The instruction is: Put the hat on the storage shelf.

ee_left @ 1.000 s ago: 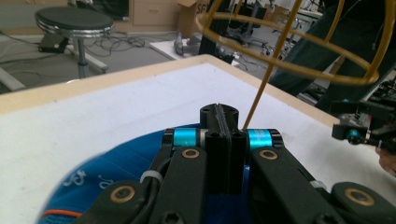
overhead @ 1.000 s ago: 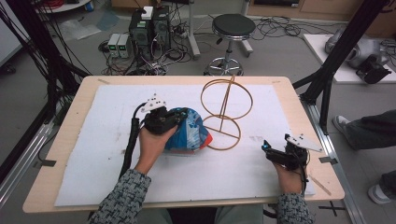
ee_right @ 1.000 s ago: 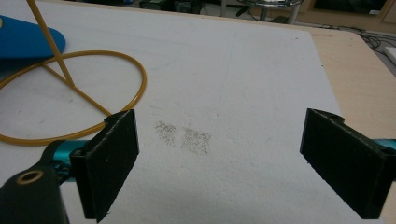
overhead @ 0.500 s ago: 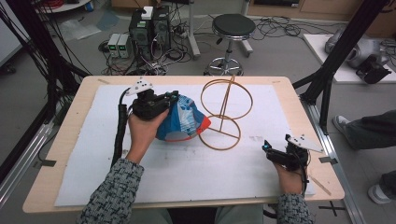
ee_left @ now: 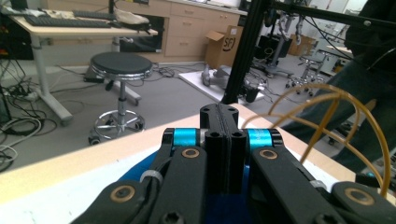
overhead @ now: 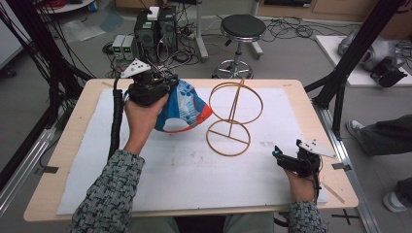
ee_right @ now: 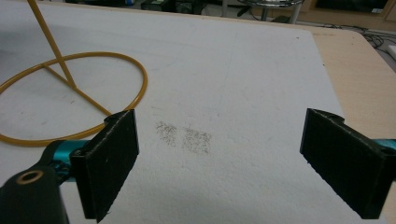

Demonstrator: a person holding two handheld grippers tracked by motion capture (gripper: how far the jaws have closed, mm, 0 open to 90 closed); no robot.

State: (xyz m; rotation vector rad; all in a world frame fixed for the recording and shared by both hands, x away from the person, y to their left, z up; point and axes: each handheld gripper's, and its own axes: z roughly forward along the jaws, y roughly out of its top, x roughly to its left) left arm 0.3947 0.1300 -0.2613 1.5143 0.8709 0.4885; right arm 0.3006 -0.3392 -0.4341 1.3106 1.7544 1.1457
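Blue cap (overhead: 187, 109) lifted toward the wire stand (overhead: 233, 116).
Left claw (ee_left: 219, 135) pinches the cap; right claw (ee_right: 233, 161) rests wide apart on the table (overhead: 311, 111); draping it over the stand seems next.

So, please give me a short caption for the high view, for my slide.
Left gripper lifts a blue cap beside a wire stand; right gripper rests open.
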